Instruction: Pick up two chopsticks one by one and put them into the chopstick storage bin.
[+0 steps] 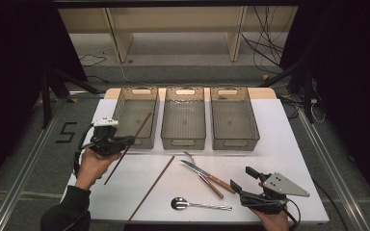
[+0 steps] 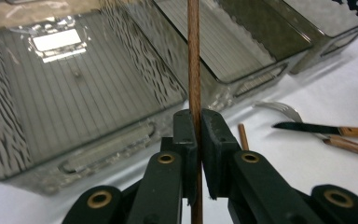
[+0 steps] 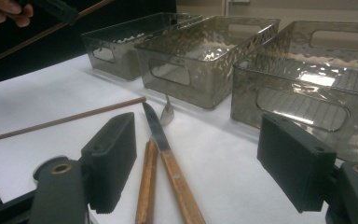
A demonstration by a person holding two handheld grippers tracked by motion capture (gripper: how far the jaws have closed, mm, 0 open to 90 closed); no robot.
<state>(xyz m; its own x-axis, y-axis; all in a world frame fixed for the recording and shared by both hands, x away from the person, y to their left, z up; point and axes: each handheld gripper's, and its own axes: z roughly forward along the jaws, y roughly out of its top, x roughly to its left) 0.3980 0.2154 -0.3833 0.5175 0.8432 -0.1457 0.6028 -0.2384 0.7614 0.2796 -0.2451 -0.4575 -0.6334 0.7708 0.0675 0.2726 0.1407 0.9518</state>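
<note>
Left gripper view: left gripper (image 2: 197, 140) clamps a chopstick (image 2: 194, 56); right gripper (image 3: 209, 158) gapes.

Black claws (image 2: 198, 140) w/ brass-coloured pivot screws, trailing black cables, grey 3-cornered plate, dark sleeve (image 1: 66, 211).

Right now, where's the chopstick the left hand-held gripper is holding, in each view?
High view: held chopstick, left of centre, slanting up over the front of the left bin.
Left gripper view: centre, a vertical brown stick clamped between the jaws.
Right gripper view: top left, slanting under the person's fingers.
Shared landmark: the knife with the wooden handle.
</note>
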